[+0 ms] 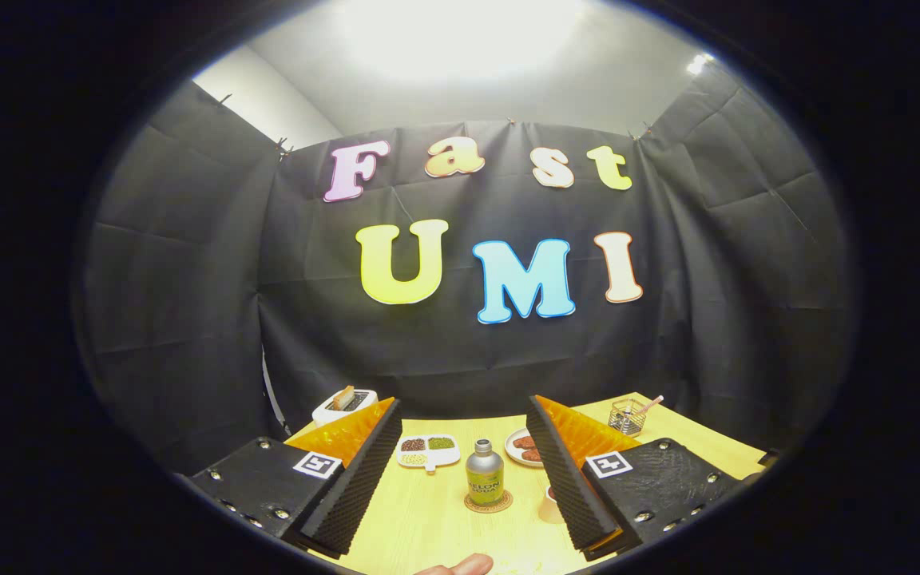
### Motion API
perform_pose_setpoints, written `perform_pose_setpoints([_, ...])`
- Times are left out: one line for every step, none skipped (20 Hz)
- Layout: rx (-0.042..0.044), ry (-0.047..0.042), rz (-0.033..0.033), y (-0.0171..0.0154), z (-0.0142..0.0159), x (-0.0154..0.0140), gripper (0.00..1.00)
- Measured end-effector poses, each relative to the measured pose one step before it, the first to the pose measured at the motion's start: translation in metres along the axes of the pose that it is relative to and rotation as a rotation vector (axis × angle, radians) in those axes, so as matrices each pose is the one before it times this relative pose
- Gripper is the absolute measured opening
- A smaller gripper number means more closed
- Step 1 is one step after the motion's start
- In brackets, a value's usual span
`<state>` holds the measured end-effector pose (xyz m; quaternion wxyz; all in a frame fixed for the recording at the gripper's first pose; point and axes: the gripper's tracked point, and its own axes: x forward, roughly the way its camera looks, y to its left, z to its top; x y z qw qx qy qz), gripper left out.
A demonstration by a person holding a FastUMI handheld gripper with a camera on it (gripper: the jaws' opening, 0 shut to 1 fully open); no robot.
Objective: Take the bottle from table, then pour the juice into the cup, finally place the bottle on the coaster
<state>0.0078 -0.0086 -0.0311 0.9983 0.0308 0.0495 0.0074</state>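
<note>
A small green bottle (485,473) with a silver cap stands upright on a round cork coaster (488,503) on the wooden table (428,519). It is ahead of my gripper (466,455), between the two fingers but well apart from both. The gripper is open with nothing held. A light-coloured cup (552,505) sits just right of the coaster, partly hidden behind the right finger (568,471).
Beyond the bottle lie a white divided dish (428,450) of beans and a plate (522,447) of brown food. A toaster (344,403) stands at the back left, a wire basket (628,415) at the back right. A fingertip (460,566) shows at the table's near edge.
</note>
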Motion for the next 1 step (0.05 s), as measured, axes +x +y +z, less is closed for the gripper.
perform_pose_setpoints([-0.01340, 0.00267, -0.00765, -0.00530, -0.00225, 0.00151, 0.96])
